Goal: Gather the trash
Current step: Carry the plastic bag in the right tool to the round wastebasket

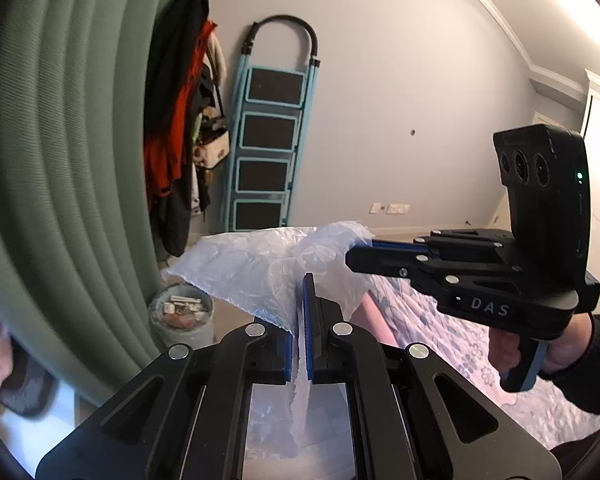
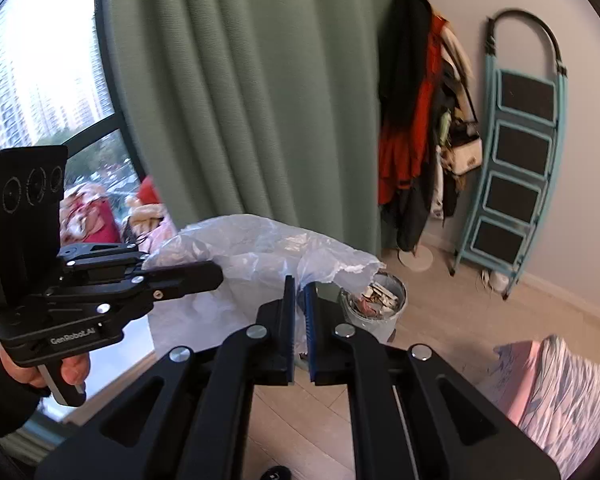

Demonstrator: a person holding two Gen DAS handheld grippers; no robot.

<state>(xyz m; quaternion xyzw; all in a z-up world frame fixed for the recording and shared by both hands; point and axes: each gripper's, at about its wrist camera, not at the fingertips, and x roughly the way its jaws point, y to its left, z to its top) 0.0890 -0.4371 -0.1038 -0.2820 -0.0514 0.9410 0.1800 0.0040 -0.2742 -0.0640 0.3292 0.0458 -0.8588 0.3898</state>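
Note:
A clear plastic trash bag hangs in the air between my two grippers. My left gripper is shut on one edge of the bag, with film pinched between its blue pads. My right gripper is shut on the opposite edge of the bag. In the left wrist view the right gripper comes in from the right with its tips on the bag. In the right wrist view the left gripper comes in from the left. A small bin full of scraps stands on the floor below, also in the left wrist view.
A green curtain hangs to the left beside a window. A coat rack with clothes and a blue step ladder stand by the wall. A bed with a floral cover lies to the right. The floor is light wood.

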